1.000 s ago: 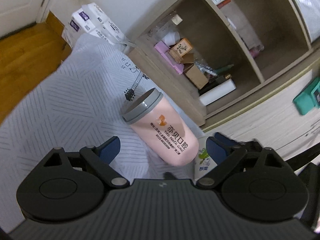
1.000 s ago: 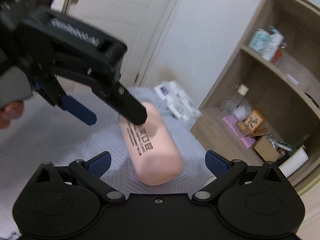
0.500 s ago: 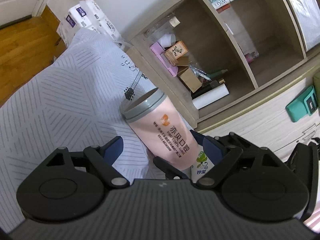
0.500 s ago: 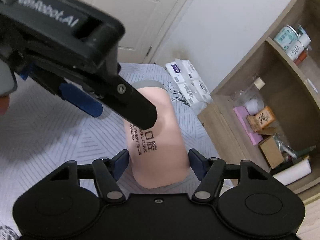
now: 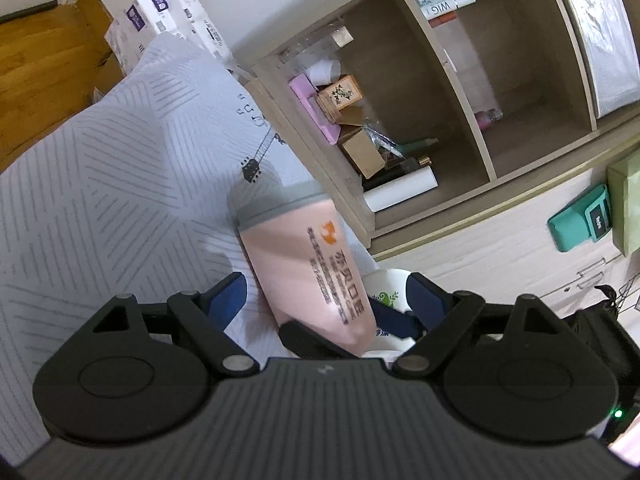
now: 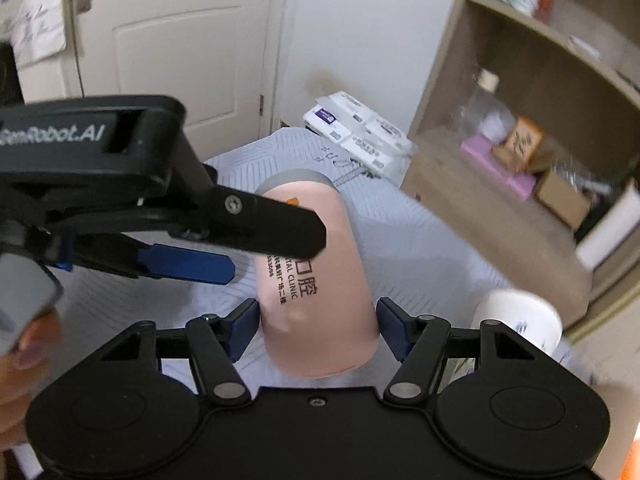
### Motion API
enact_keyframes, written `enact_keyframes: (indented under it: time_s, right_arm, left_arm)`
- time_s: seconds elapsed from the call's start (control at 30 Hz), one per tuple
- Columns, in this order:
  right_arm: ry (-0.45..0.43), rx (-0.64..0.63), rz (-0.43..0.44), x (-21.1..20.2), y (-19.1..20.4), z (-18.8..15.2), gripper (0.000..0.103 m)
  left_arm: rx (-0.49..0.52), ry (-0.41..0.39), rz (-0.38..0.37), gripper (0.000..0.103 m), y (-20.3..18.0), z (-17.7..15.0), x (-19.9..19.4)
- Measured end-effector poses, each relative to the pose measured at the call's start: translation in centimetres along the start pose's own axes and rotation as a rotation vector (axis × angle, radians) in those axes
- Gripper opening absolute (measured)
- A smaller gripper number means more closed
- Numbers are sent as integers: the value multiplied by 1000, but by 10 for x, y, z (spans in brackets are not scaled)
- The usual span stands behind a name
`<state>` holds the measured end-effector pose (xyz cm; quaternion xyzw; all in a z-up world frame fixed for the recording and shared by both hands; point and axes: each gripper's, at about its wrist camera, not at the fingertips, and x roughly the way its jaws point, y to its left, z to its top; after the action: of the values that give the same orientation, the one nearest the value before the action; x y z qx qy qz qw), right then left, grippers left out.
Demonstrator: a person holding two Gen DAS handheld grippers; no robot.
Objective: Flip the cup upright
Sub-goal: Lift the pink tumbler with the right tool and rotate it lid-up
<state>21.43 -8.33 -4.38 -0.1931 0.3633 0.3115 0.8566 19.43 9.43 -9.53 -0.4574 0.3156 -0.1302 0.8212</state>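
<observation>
A pink cup with a grey rim and black print lies on a grey patterned cloth. It also shows in the left wrist view, grey rim pointing away. My right gripper is shut on the cup's closed end, both blue pads against its sides. My left gripper is open, its fingers wide on either side of the cup without touching it; it shows from the side in the right wrist view, over the cup.
A white cup with green print stands just right of the pink cup. A wooden shelf unit full of boxes and bottles stands beyond the cloth. Tissue packs lie by the wall. A white door is behind.
My right gripper has moved in and closed on the cup's closed end. The cup has tilted, its grey rim turning away from the left camera. My left gripper stays open around it.
</observation>
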Motion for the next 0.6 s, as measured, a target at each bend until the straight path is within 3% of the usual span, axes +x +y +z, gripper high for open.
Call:
enact_keyframes:
  time_s: [0.3,0.43,0.6]
  right_arm:
    - [13,162,57,-16,1,-25,70]
    - [13,188,51,-23,2,-35,70]
    - [12,235,67,-38,2,-46,70]
  left_arm:
    - [28,59,38,80,-2,-13,-1]
    - [14,65,38,65,-4,-22,-8]
    - [11,59,47,59,-8,-33,-20]
